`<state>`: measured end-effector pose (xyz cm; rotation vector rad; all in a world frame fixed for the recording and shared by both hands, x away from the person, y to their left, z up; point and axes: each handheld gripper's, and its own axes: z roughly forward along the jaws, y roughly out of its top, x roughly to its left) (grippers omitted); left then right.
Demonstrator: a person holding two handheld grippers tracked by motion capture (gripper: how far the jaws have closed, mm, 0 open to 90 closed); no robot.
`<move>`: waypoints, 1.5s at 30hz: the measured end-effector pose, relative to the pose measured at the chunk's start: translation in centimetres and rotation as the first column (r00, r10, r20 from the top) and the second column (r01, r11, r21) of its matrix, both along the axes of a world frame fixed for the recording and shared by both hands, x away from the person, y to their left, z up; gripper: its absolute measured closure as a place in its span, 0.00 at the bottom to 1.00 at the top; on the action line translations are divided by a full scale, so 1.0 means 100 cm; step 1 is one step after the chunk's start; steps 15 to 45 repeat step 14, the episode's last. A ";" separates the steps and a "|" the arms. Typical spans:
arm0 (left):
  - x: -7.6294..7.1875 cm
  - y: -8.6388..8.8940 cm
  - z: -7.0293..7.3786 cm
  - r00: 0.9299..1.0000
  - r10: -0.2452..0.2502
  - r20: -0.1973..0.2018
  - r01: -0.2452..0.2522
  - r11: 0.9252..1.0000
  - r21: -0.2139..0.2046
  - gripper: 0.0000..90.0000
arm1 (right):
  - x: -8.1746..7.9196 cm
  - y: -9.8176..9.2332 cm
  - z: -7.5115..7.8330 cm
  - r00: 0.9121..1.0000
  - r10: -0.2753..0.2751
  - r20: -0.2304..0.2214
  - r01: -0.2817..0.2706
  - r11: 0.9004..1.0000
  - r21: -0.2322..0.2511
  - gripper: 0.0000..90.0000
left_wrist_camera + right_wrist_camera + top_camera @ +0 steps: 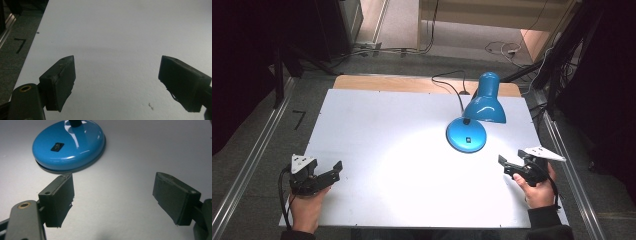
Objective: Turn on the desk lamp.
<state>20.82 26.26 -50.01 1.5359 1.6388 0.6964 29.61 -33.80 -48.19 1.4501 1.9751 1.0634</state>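
1. Nearest, at the bottom edge of the high view, two hands come in over the white table (377,150); the left hand (307,207) and the right hand (539,192) each hold a gripper.
2. At the near left corner, the left gripper (334,171) hangs over bare table top with its jaws spread wide and nothing between them; the left gripper view (117,82) shows plain white surface in the gap.
3. At the near right, the right gripper (504,166) points inward toward the table's middle, its jaws also wide apart and empty, as the right gripper view (113,200) confirms.
4. Just beyond the right gripper, apart from it, stands a blue desk lamp (477,112): its round base (70,143) rests flat on the table with a small black switch (57,146) on top.
5. Farther back, the lamp's shade (486,100) tilts down over the table, casting a bright pool of light on the middle.
6. Farthest, the lamp's black cord (451,82) runs off the table's rear wooden edge.
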 end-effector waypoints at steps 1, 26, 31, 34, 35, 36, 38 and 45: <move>0.000 0.000 0.000 1.000 0.000 0.001 0.000 1.000 0.002 0.16 | -0.002 -0.005 -0.001 1.000 -0.019 -0.003 0.019 1.000 -0.003 0.18; 0.001 -0.001 0.001 1.000 0.000 0.001 0.000 1.000 0.003 0.16 | -0.017 -0.036 -0.020 0.986 -0.140 -0.095 0.134 0.989 -0.066 0.13; 0.001 -0.001 0.001 1.000 0.000 0.001 0.000 1.000 0.003 0.16 | -0.017 -0.036 -0.020 0.986 -0.140 -0.095 0.134 0.989 -0.066 0.13; 0.001 -0.001 0.001 1.000 0.000 0.001 0.000 1.000 0.003 0.16 | -0.017 -0.036 -0.020 0.986 -0.140 -0.095 0.134 0.989 -0.066 0.13; 0.001 -0.001 0.001 1.000 0.000 0.001 0.000 1.000 0.003 0.16 | -0.017 -0.036 -0.020 0.986 -0.140 -0.095 0.134 0.989 -0.066 0.13; 0.001 -0.001 0.001 1.000 0.000 0.001 0.000 1.000 0.003 0.16 | -0.017 -0.036 -0.020 0.986 -0.140 -0.095 0.134 0.989 -0.066 0.13; 0.001 -0.001 0.001 1.000 0.000 0.001 0.000 1.000 0.003 0.16 | -0.017 -0.036 -0.020 0.986 -0.140 -0.095 0.134 0.989 -0.066 0.13; 0.001 -0.001 0.001 1.000 0.000 0.001 0.000 1.000 0.003 0.16 | -0.017 -0.036 -0.020 0.986 -0.140 -0.095 0.134 0.989 -0.066 0.13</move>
